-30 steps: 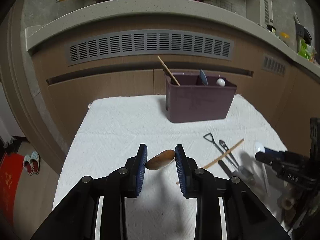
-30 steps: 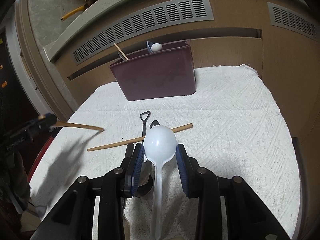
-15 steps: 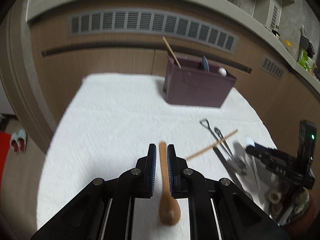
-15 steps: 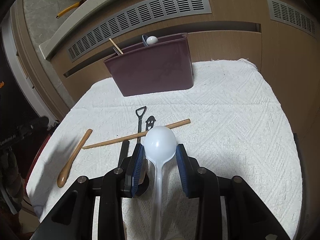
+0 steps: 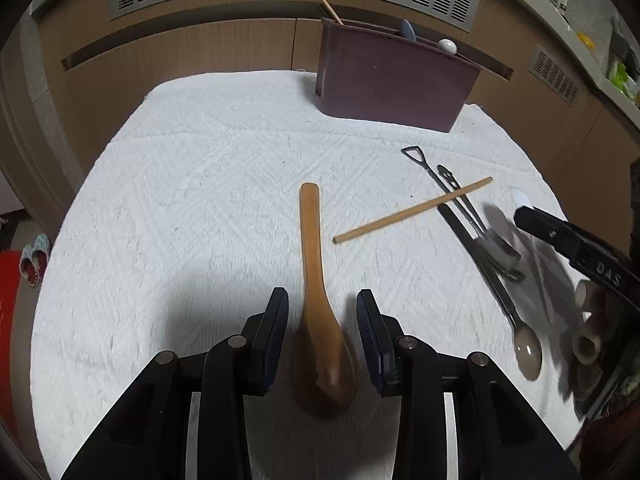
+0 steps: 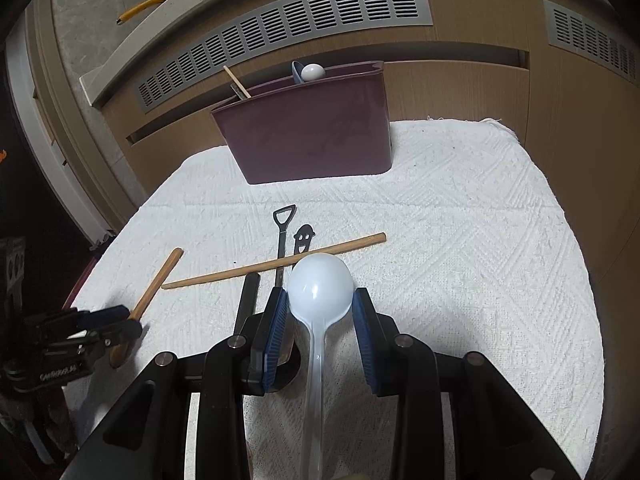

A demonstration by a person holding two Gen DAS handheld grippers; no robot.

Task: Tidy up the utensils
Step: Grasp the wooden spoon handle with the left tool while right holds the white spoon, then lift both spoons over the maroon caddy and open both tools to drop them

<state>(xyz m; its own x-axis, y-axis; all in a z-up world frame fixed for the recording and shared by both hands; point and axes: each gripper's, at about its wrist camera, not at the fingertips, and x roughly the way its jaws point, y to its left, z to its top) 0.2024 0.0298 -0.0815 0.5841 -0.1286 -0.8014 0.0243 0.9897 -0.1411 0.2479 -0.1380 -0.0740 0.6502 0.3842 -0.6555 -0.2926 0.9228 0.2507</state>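
Note:
A wooden spoon [image 5: 316,280] lies on the white towel [image 5: 200,200], bowl toward the camera, handle pointing away. My left gripper [image 5: 322,308] straddles its neck with the jaws opening and the pads clear of the wood; the right wrist view shows the same spoon [image 6: 156,284] and left gripper [image 6: 120,320]. My right gripper [image 6: 320,308] is shut on a white plastic spoon [image 6: 320,284], held just above the towel [image 6: 460,260] with the bowl forward. A maroon utensil holder [image 5: 396,76] [image 6: 308,136] stands at the far side with several utensils in it.
A loose chopstick [image 5: 412,210] [image 6: 272,266] lies across two dark metal utensils, one with a shovel handle [image 6: 282,240], one with a smiley handle [image 6: 303,240]. A metal spoon bowl [image 5: 528,350] rests near the right edge. Wooden cabinet fronts with vent grilles [image 6: 280,36] stand behind.
My left gripper has come down to the towel and tipped further down. The wooden spoon it gripped now lies flat, and the jaws have spread apart. The right gripper has barely moved.

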